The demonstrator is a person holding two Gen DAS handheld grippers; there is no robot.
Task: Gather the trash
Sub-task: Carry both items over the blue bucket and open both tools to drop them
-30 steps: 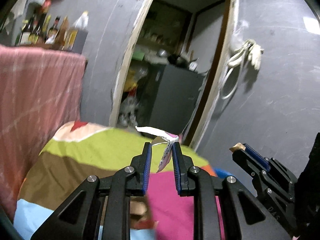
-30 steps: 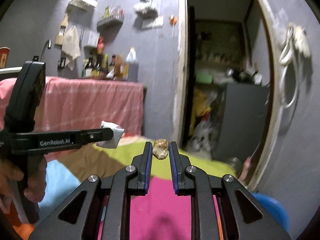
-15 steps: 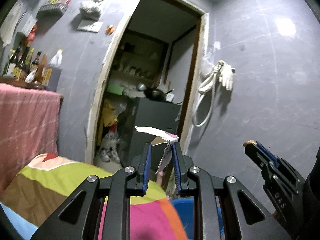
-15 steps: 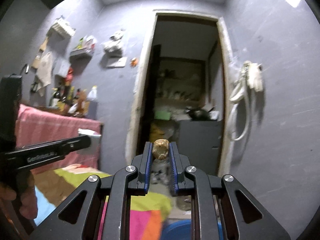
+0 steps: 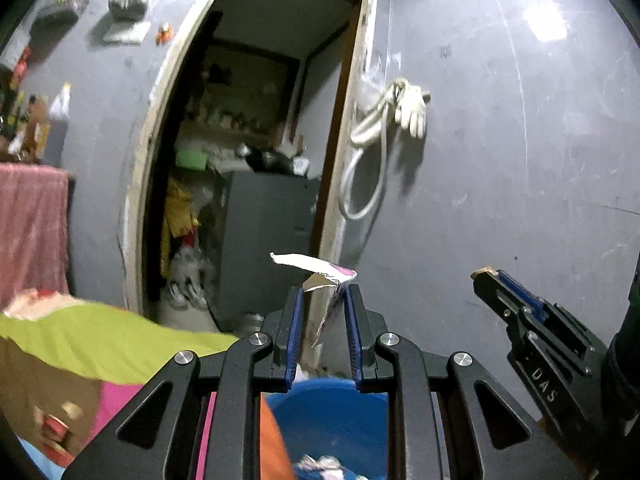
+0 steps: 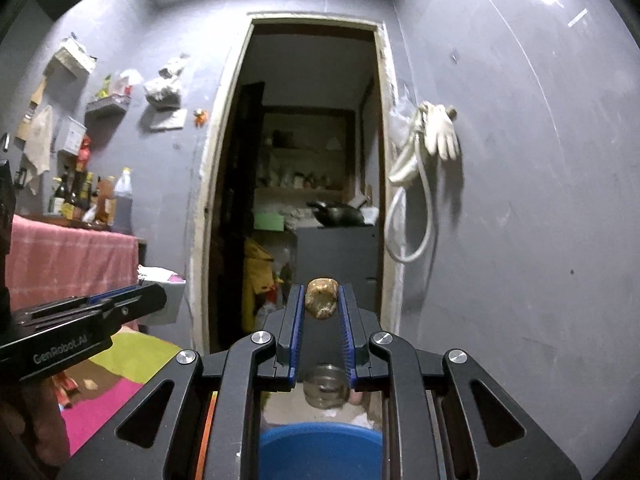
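My left gripper (image 5: 321, 304) is shut on a crumpled white paper wrapper (image 5: 320, 270) with a pink edge, held in the air. My right gripper (image 6: 321, 300) is shut on a small brown crumpled scrap (image 6: 320, 297). A blue bin (image 5: 332, 416) sits low, just beyond the left fingers, with some trash inside; it also shows in the right wrist view (image 6: 320, 450) below the right fingers. The right gripper shows at the right of the left wrist view (image 5: 486, 274). The left gripper shows at the left of the right wrist view (image 6: 156, 292).
A bed with a colourful striped cover (image 5: 100, 340) lies at the left. An open doorway (image 6: 308, 184) leads to a cluttered storeroom. A hose and glove (image 6: 428, 152) hang on the grey wall. A glass jar (image 6: 326, 386) stands on the floor past the bin.
Both grippers swung right, away from the bed toward the doorway and wall, still holding their trash. The blue bin has come into view below both.
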